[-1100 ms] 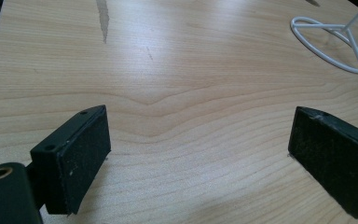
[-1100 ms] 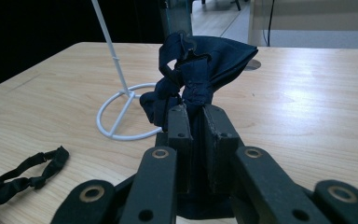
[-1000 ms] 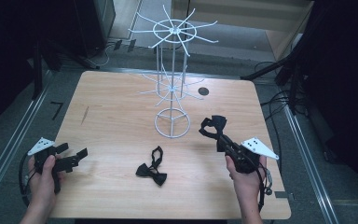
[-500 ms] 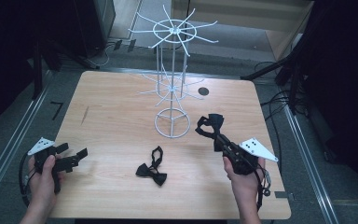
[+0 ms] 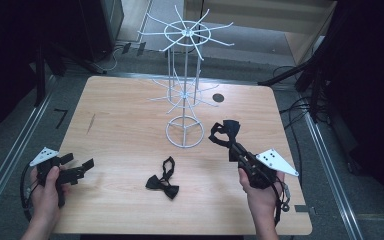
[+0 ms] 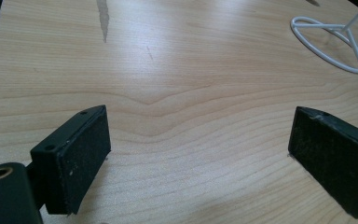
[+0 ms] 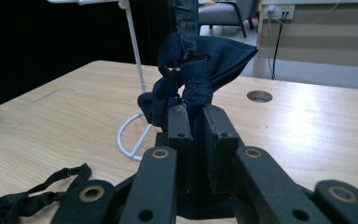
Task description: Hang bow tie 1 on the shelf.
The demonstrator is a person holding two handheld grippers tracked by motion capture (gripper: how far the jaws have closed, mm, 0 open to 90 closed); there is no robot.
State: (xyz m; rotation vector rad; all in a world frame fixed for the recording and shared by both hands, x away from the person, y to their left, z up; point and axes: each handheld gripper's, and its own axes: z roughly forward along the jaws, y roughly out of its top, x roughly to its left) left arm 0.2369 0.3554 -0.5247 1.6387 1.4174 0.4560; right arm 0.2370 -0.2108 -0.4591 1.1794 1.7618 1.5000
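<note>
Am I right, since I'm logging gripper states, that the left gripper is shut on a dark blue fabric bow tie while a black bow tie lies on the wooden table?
Not quite: the right gripper is shut on the dark blue fabric bow tie, as the right gripper view shows. The left gripper is open over the wooden table. The black bow tie does lie on the table.

Standing behind table (image 5: 130, 115) centre, toward twelve o'clock: wire rack (image 5: 185, 90), base ring on the tabletop. Lying in front of that ring, toward six o'clock: loose bow tie (image 5: 163, 181), flat on the table. Held off the surface at four o'clock of the ring, just beside it: second bow tie (image 5: 225, 131), pinched in the right gripper (image 5: 237, 151). Resting near the eight o'clock corner, well apart from the rest: left gripper (image 5: 75, 167), fingers (image 6: 77, 158) spread over bare table.
</note>
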